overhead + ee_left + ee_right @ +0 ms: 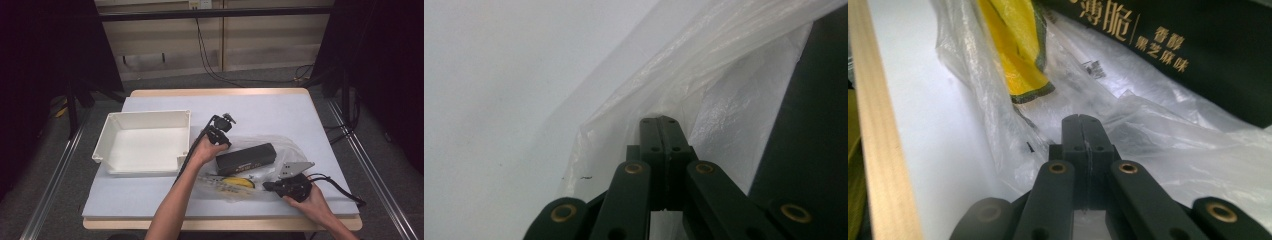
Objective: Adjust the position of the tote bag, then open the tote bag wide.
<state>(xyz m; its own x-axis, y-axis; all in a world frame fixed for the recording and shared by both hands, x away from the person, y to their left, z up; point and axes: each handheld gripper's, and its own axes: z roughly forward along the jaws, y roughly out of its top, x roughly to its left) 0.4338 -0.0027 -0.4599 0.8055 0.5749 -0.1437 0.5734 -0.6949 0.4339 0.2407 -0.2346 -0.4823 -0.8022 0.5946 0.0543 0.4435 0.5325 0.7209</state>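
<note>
- Left hand-held gripper [220, 131]: held at the far-left edge of the clear plastic bag [280, 145]; in the left gripper view its jaws are pressed together on a fold of the film [659, 85], so it grips the bag.
- Right hand-held gripper [270, 186]: held at the near edge of the same bag, its grey three-cornered plate [294, 168] on top; in the right gripper view the jaws meet with bag film [1148, 135] at their tips, apparently pinched, though the film between them is hard to make out.
- Black box [245, 157]: lies between the two hand-held grippers, on or in the bag; gold lettering [1143, 35] is seen just beyond the right jaws.
- Yellow packet [239, 183]: lies in the bag, just left of the right hand-held gripper and near the black box.
- White tray [145, 142]: sits on the counter [280, 110] to the left of the left hand-held gripper, apart from the bag.
- Wooden edge of the counter [878, 150]: runs along the left of the right gripper view.
</note>
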